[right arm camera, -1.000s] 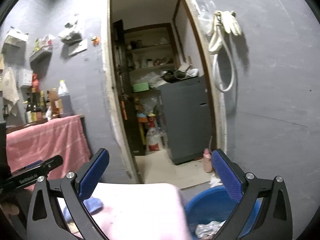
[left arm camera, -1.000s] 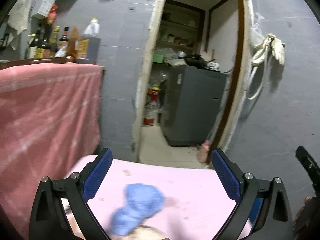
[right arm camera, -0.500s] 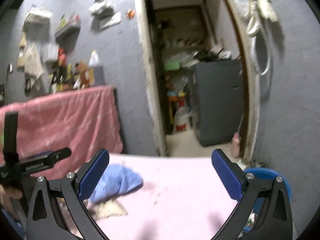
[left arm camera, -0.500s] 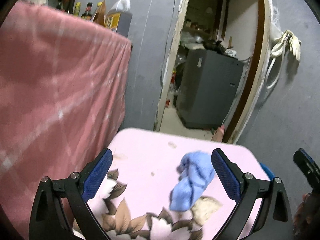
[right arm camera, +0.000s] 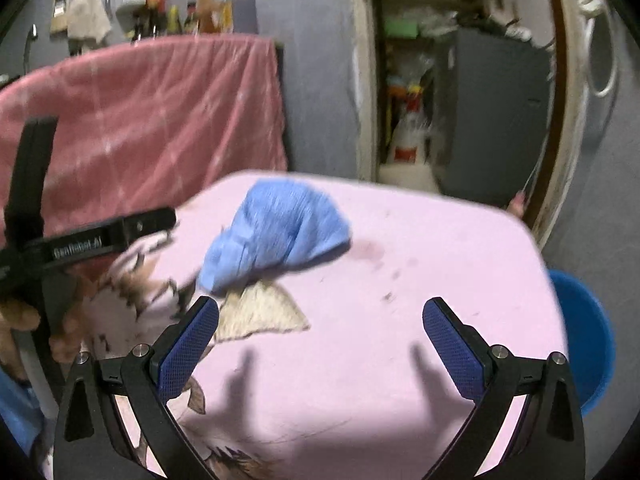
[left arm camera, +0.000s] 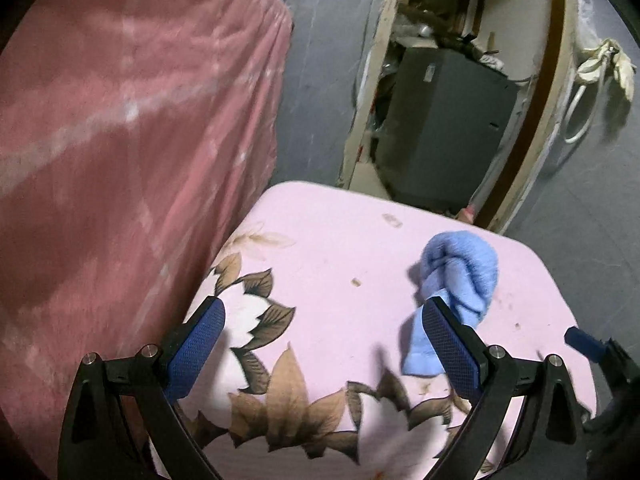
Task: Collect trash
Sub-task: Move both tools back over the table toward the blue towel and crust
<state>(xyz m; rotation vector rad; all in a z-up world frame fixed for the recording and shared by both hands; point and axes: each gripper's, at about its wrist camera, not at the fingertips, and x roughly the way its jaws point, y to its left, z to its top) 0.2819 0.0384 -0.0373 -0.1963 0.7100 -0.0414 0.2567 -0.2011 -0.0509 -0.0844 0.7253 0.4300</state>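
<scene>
A crumpled blue cloth (left arm camera: 460, 276) lies on a pink flower-print table (left arm camera: 340, 248). My left gripper (left arm camera: 324, 340) is open and empty above the table, with the cloth just beyond its right finger. My right gripper (right arm camera: 320, 336) is open and empty, with the blue cloth (right arm camera: 276, 232) ahead and to its left on the pink table (right arm camera: 420, 248). A blue bin (right arm camera: 584, 336) stands beside the table's right edge. Small crumbs (left arm camera: 355, 281) dot the table top.
A pink-draped counter (left arm camera: 120, 140) stands left of the table, with bottles (right arm camera: 200, 12) on it. An open doorway (left arm camera: 452, 100) with a grey cabinet (right arm camera: 492, 112) lies behind. The left gripper's body (right arm camera: 60, 240) shows at left in the right wrist view.
Both grippers have tilted down and moved over the table. The blue cloth now lies farther ahead in both views. Both stay open.
</scene>
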